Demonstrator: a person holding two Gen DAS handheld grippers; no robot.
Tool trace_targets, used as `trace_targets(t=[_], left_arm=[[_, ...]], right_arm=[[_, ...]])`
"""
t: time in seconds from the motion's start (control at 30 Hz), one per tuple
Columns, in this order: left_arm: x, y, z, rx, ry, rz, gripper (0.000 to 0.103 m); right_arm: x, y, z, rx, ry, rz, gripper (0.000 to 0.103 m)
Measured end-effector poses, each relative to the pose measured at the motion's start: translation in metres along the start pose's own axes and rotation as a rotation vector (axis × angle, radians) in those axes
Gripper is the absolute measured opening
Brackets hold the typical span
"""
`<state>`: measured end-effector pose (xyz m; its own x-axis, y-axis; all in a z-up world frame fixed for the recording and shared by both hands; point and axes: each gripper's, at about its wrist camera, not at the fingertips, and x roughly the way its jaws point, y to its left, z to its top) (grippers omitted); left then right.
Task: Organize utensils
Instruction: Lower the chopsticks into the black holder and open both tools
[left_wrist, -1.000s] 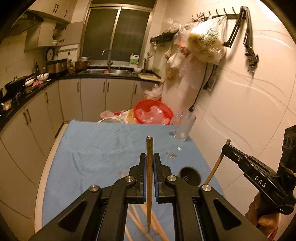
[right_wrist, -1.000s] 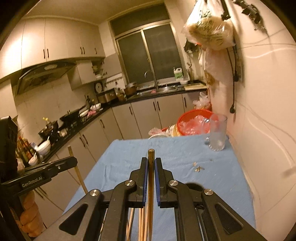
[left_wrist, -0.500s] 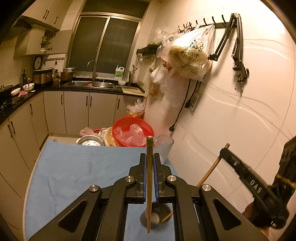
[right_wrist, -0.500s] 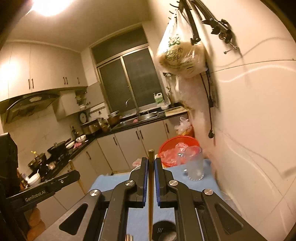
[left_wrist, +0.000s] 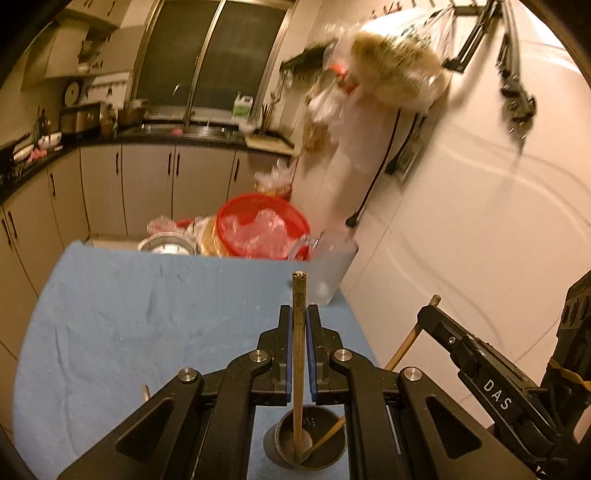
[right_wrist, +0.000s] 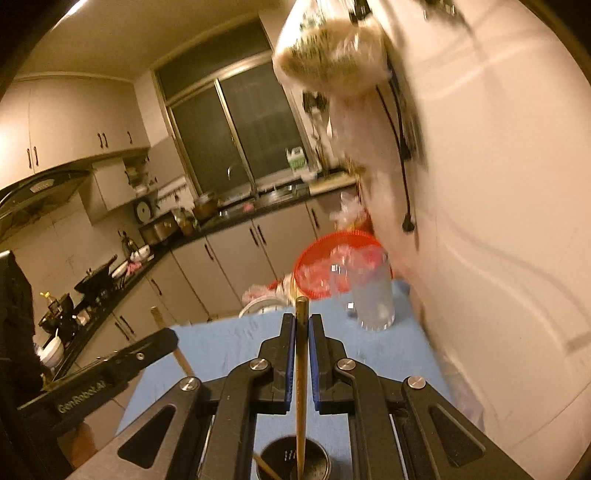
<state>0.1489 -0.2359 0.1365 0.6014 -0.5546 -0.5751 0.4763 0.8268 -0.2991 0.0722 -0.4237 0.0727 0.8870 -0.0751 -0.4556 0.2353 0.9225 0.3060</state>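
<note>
My left gripper (left_wrist: 298, 354) is shut on a wooden chopstick (left_wrist: 298, 332) that stands upright with its lower end inside a dark round holder cup (left_wrist: 306, 439) on the blue cloth. My right gripper (right_wrist: 302, 358) is shut on another chopstick (right_wrist: 301, 387), its lower end inside the same cup (right_wrist: 291, 465). In the left wrist view the right gripper (left_wrist: 428, 314) shows at the right, its chopstick (left_wrist: 402, 347) slanting down into the cup. In the right wrist view the left gripper (right_wrist: 162, 338) shows at the left.
The blue cloth (left_wrist: 129, 325) covers the table. A frosted glass mug (left_wrist: 332, 266) stands at the far right corner by the wall. A red basket (left_wrist: 262, 225) and bowls sit beyond the far edge. Plastic bags (left_wrist: 391, 66) hang on the right wall. One chopstick end (left_wrist: 146, 391) lies on the cloth.
Both grippers have carried their chopsticks over the cup and lowered them, so both lower ends now sit inside it. The loose chopsticks on the cloth have mostly dropped out of view.
</note>
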Motion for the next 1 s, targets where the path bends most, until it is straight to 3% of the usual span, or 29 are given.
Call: trace_targets(t=[0.37, 0.77, 0.87, 1.0], left_arm=[[0.022, 0.001, -0.019, 0.006, 0.074, 0.007, 0.007], [-0.015, 0.011, -0.019, -0.010, 0.038, -0.012, 0.010], [-0.038, 0.022, -0.025, -0.003, -0.001, 0.015, 0.018], [-0.067, 0.043, -0.039, 0.001, -0.040, 0.053, 0.032]], right_arm=[[0.031, -0.012, -0.030, 0.003, 0.120, 0.009, 0.009], [-0.017, -0.004, -0.028, -0.012, 0.045, 0.020, 0.011], [-0.036, 0.007, -0.037, -0.056, 0.022, 0.027, 0.012], [-0.045, 0.025, -0.056, -0.089, 0.052, 0.081, 0.024]])
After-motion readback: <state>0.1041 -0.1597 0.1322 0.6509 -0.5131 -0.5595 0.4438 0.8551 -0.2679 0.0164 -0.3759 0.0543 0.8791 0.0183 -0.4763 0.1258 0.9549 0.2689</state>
